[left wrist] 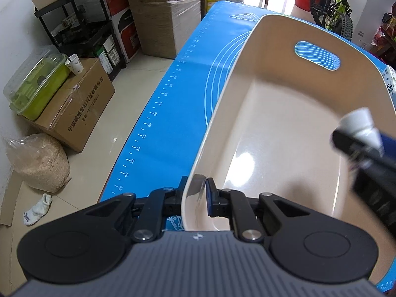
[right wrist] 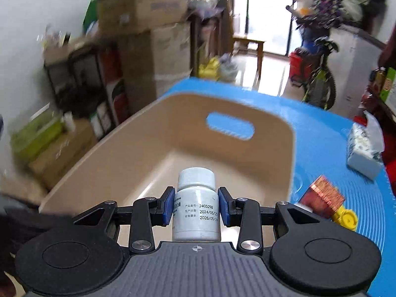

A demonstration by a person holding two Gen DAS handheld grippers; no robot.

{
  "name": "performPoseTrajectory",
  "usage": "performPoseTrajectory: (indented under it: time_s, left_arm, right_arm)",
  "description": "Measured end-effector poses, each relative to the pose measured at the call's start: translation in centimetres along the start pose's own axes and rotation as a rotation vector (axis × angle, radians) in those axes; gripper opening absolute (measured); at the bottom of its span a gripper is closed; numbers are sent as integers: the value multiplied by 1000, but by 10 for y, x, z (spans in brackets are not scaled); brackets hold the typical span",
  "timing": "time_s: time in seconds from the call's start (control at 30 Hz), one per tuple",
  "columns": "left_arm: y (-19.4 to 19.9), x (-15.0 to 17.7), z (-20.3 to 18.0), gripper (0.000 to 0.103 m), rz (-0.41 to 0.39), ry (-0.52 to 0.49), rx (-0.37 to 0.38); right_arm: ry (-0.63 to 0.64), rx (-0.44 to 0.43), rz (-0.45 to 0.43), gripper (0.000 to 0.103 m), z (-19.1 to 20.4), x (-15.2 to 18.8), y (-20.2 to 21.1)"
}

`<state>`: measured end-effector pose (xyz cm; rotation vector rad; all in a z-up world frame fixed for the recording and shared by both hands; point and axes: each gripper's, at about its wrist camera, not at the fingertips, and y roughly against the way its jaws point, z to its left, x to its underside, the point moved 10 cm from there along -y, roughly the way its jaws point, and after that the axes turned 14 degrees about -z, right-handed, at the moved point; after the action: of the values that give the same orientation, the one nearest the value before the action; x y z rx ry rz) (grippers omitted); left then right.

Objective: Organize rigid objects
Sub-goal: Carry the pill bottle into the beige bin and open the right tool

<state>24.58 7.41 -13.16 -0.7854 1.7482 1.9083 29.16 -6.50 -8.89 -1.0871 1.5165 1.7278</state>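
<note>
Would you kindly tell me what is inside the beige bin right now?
The beige bin shows only bare, glossy floor; nothing lies in it. The white pill bottle hangs above it in the right gripper. The near corner is hidden behind the left gripper.

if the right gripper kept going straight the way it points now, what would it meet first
Probably the inside floor of the beige plastic bin. The right gripper, shut on the white pill bottle, points down into it, and nothing shows in between; depth is hard to judge.
</note>
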Motion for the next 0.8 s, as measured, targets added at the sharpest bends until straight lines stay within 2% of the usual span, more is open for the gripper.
performPoseTrajectory:
  time_s: [0.2, 0.27, 0.33, 0.5, 0.57, 0.8]
  left_arm:
    - [0, 1, 2, 16, 0, 4, 1]
    - [0, 1, 2, 16, -1, -2, 2]
    - [0, 1, 2, 16, -1, -6, 2]
    - [1, 1, 1, 16, 3, 1, 7]
    - [1, 0, 2, 16, 4, 5, 7]
    - [1, 1, -1, 16, 0, 3, -5]
  right_arm:
    - [52, -22, 107, 44, 11, 26, -12]
    - [52, -25, 134, 49, 11, 30, -13]
    - [30, -27, 125, 56, 9, 27, -11]
    - [-16, -60, 100, 64, 7, 20, -2]
    - [-29, -65, 78, 71, 3, 14, 6]
    - [-112, -27, -19, 75, -32, -13, 41]
